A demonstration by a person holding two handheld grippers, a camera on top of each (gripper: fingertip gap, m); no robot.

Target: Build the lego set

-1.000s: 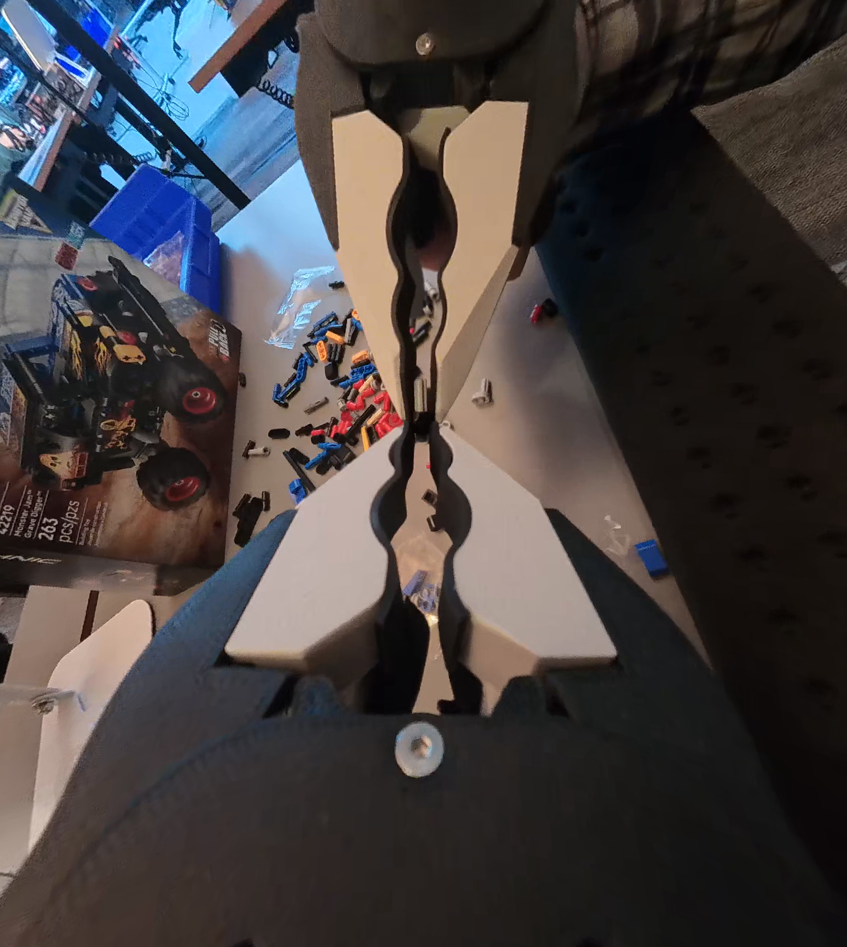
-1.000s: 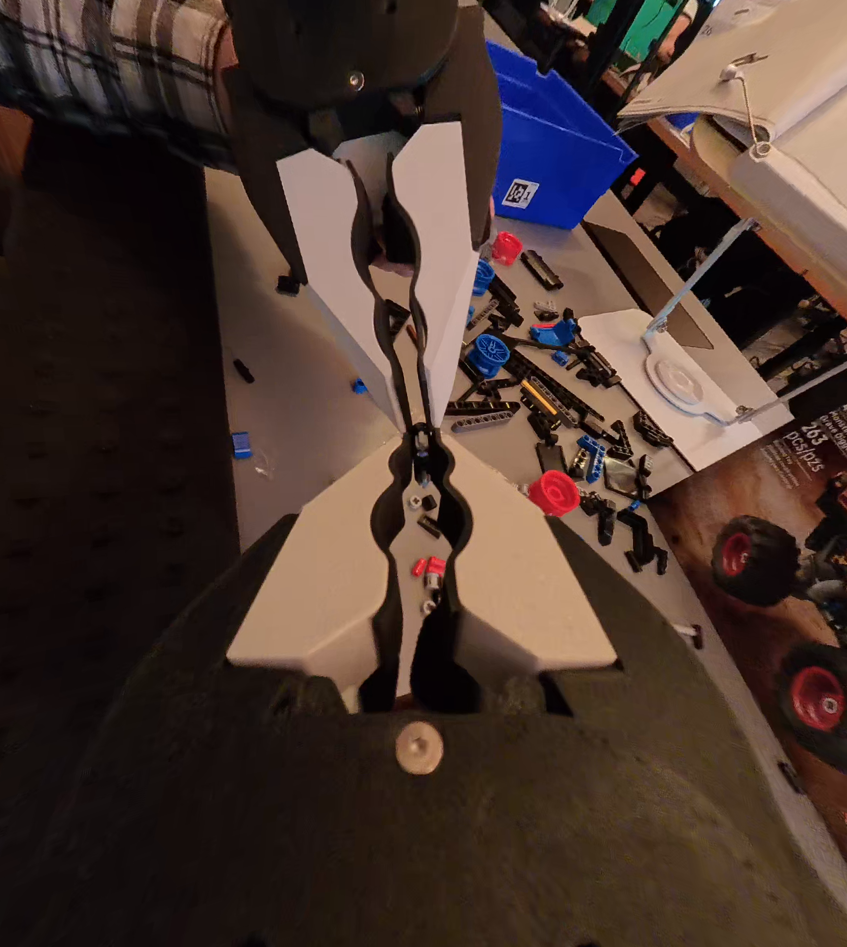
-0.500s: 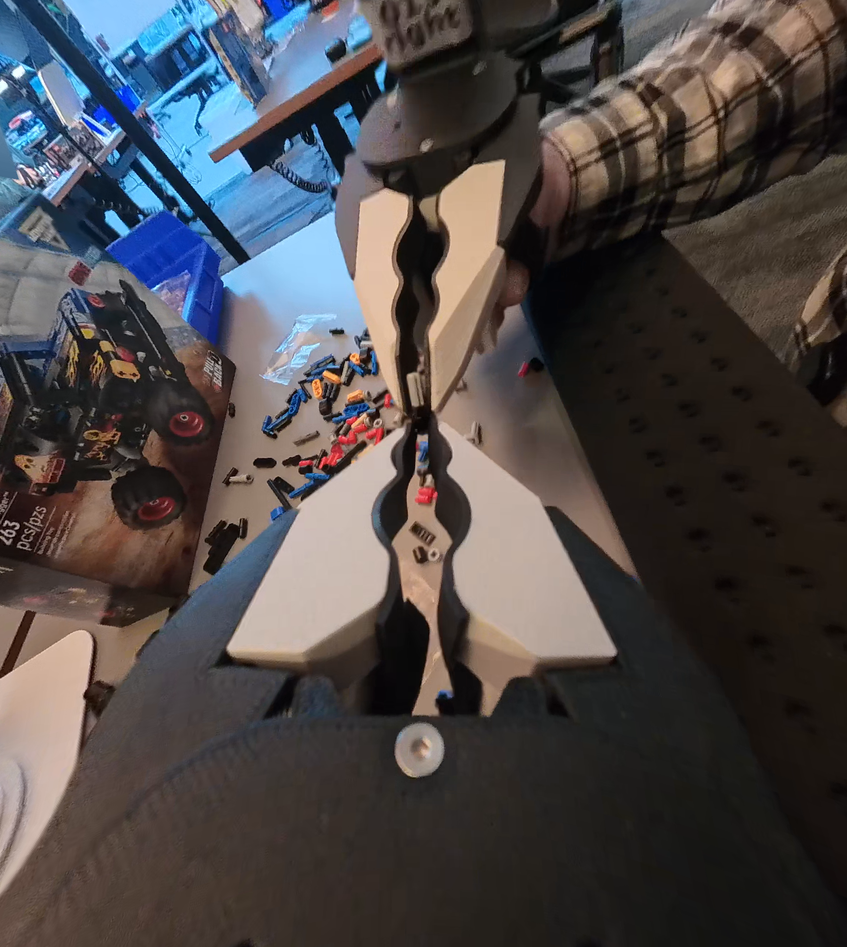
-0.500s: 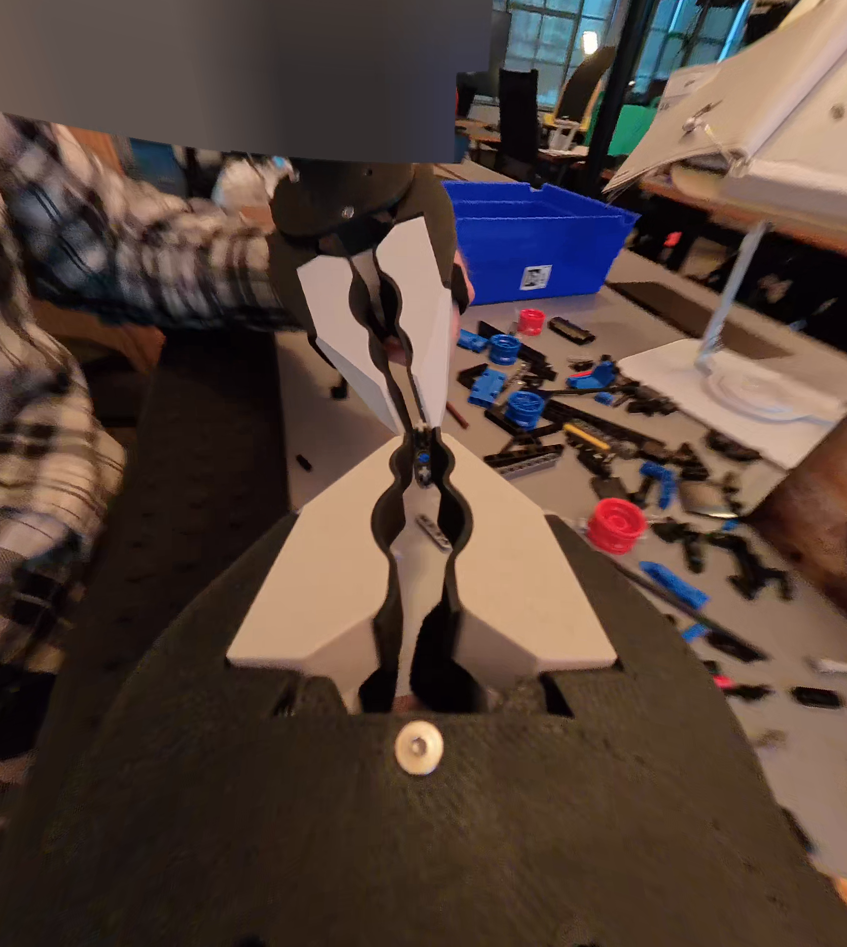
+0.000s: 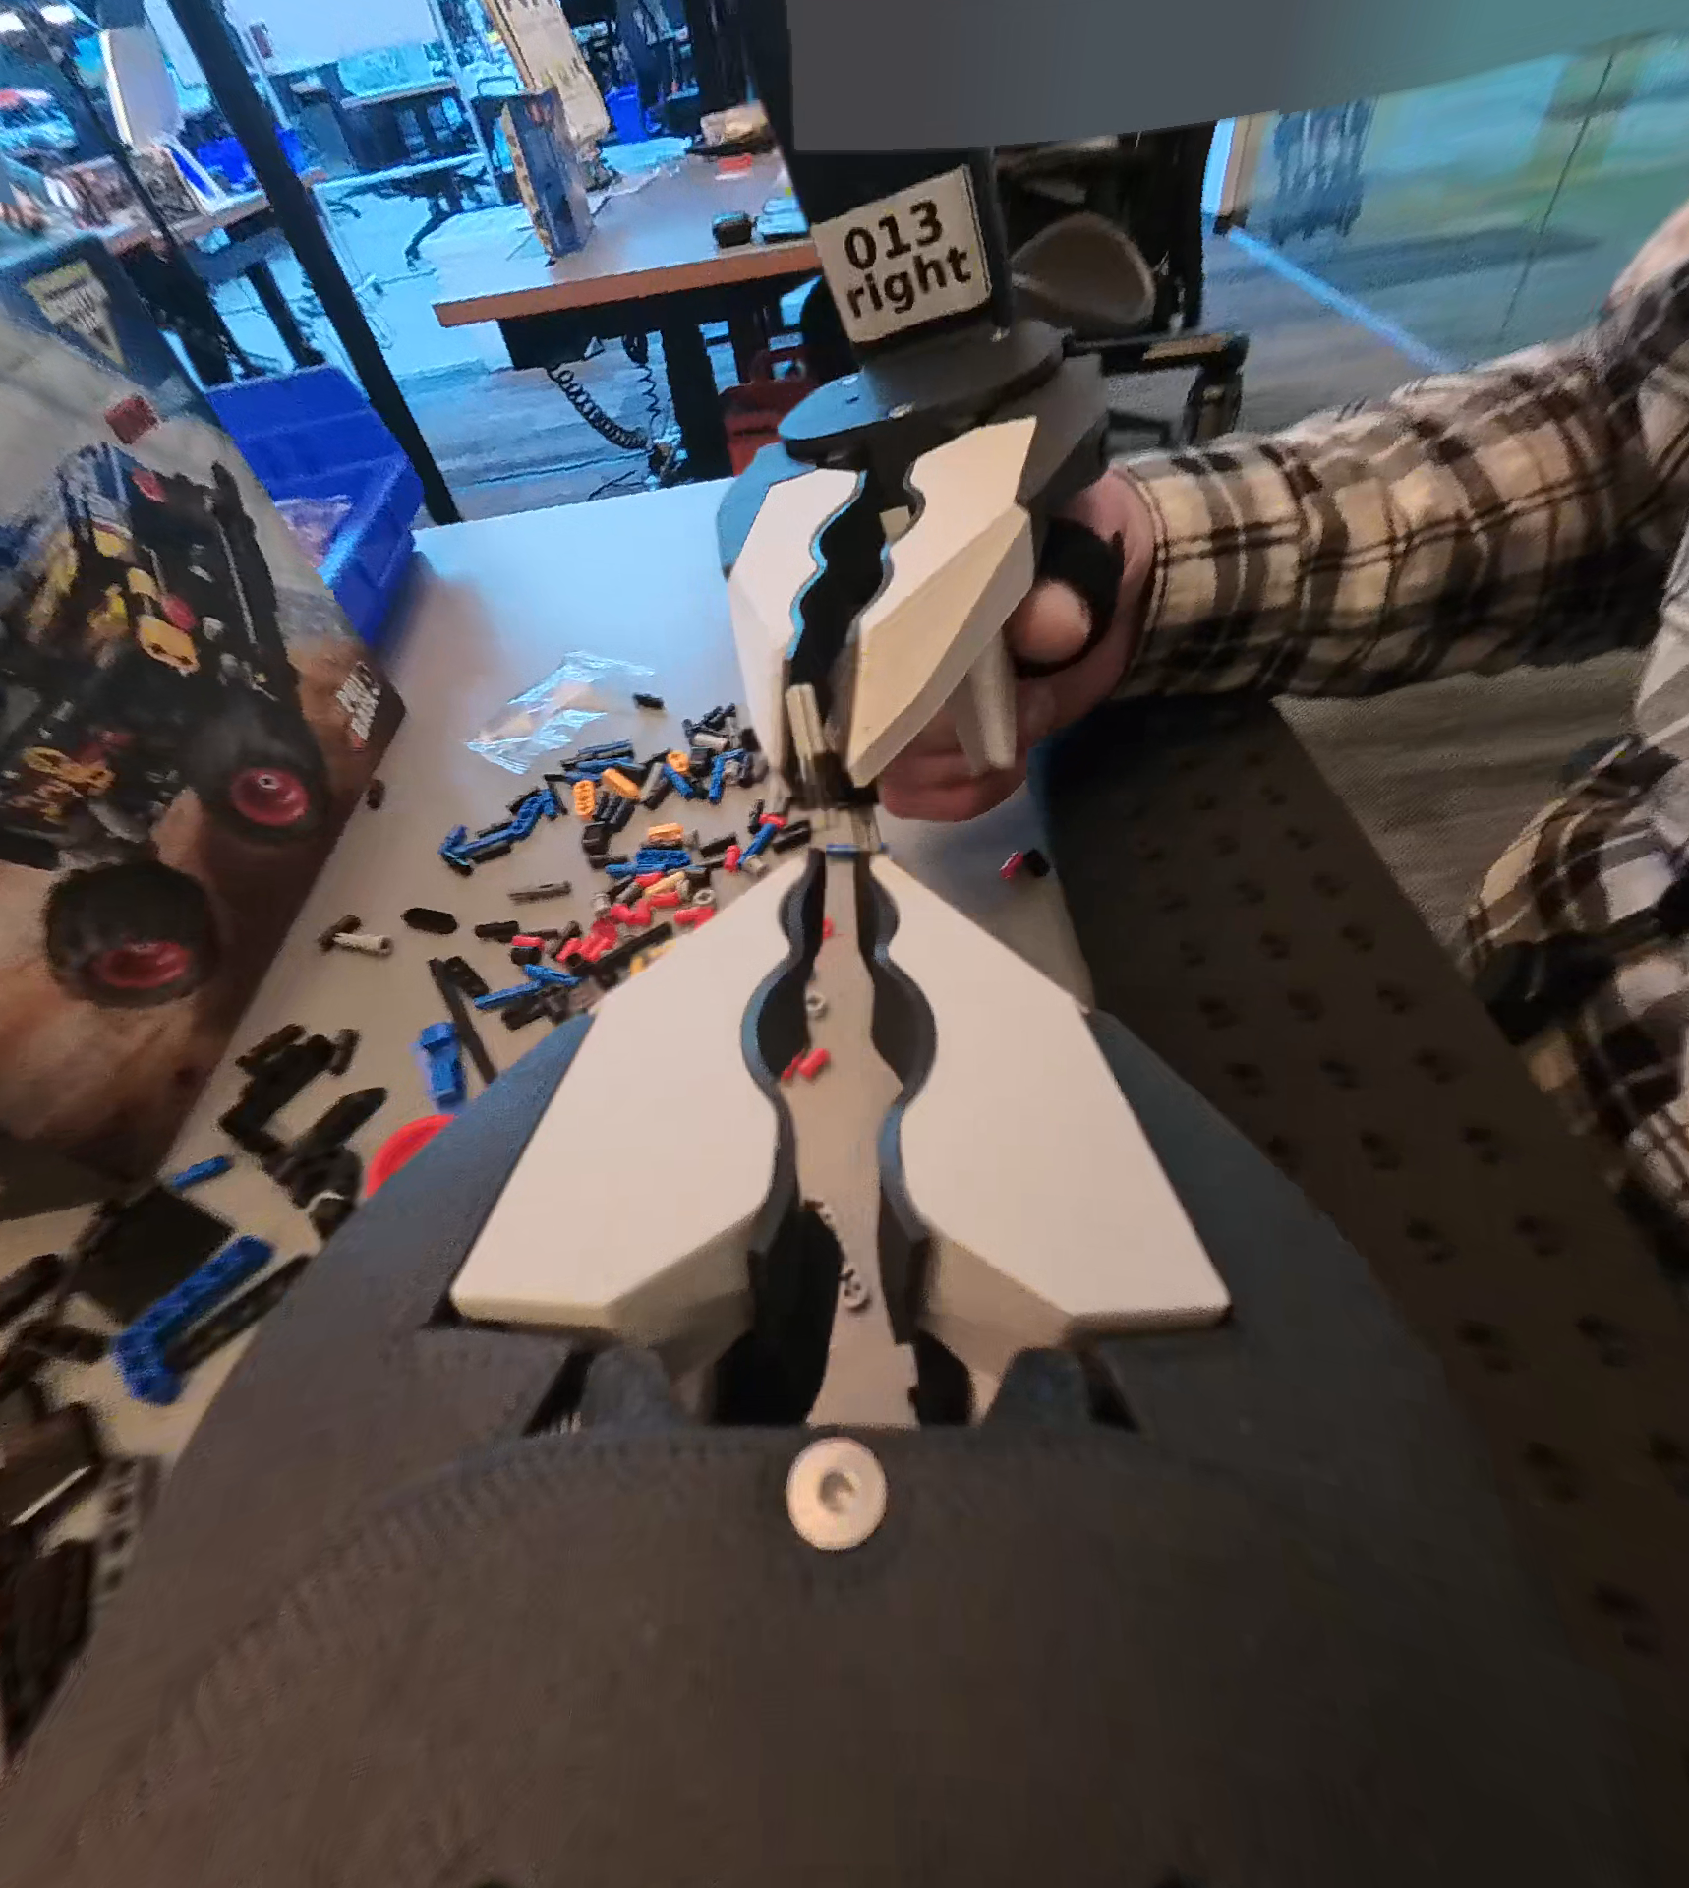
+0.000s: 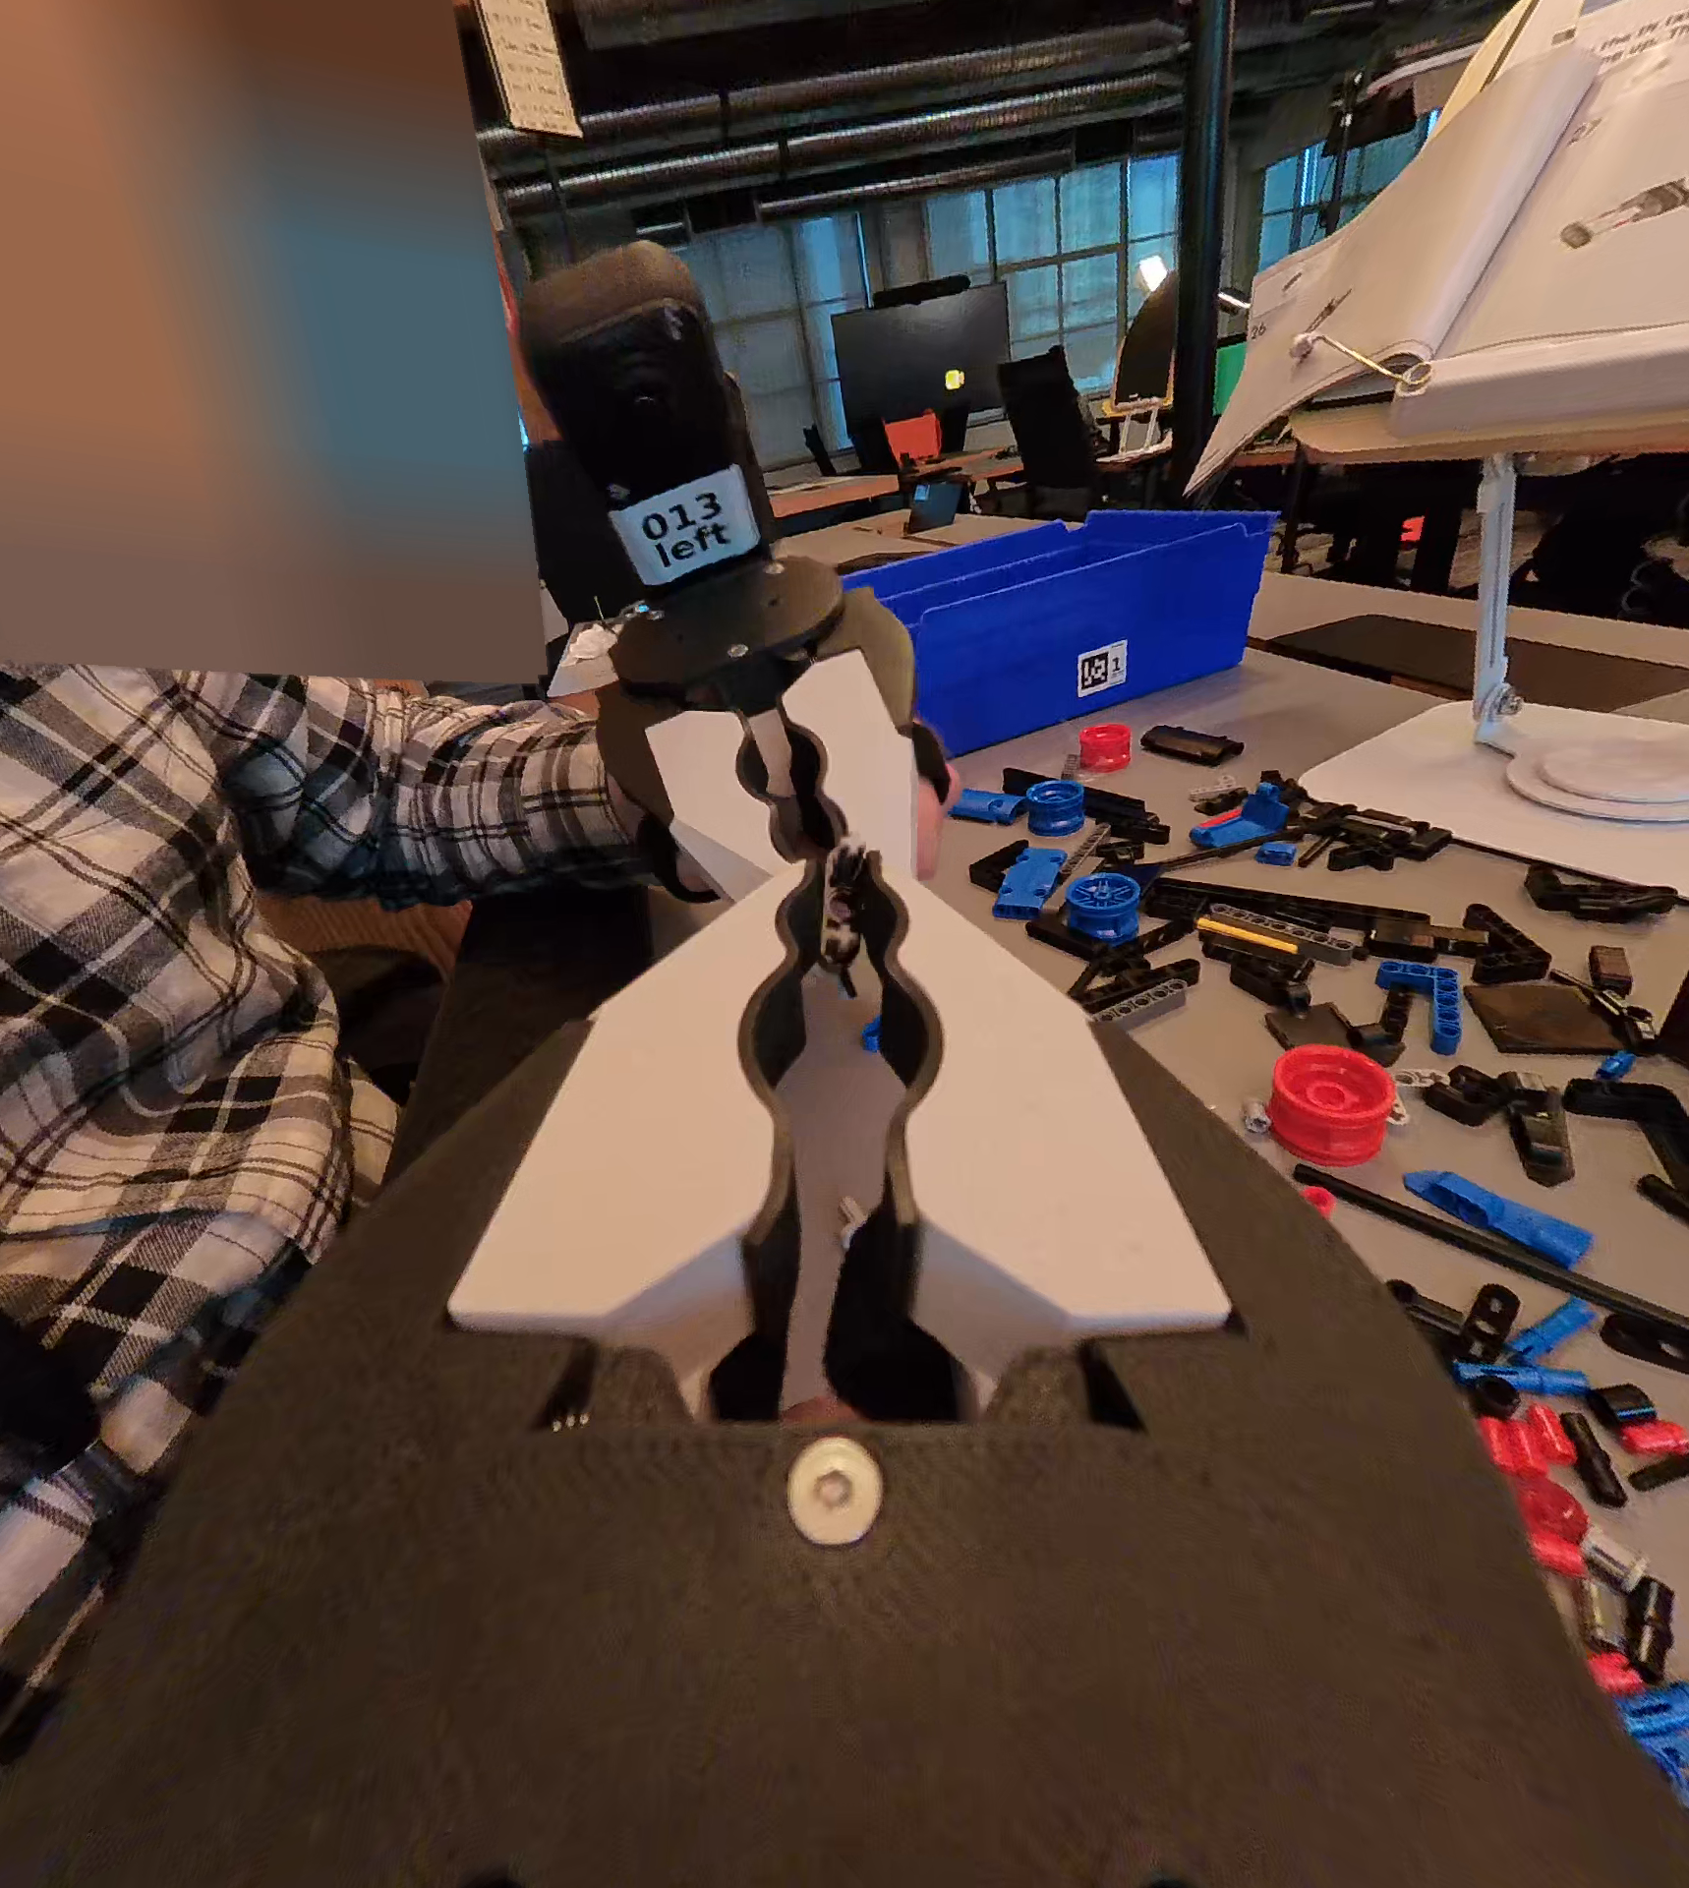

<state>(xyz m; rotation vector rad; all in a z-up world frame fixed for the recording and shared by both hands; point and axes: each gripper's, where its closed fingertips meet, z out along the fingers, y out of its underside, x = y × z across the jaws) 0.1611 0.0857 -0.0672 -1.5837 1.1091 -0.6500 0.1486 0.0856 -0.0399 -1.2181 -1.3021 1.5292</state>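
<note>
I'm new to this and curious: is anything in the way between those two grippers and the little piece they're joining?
Nothing visible. The left gripper and right gripper meet tip to tip above the table, both already shut on the small grey-and-black piece.

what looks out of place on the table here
One small red piece lies alone near the table's edge beside the dark mat, apart from the main scatter of pieces. Nothing looks damaged.
</note>
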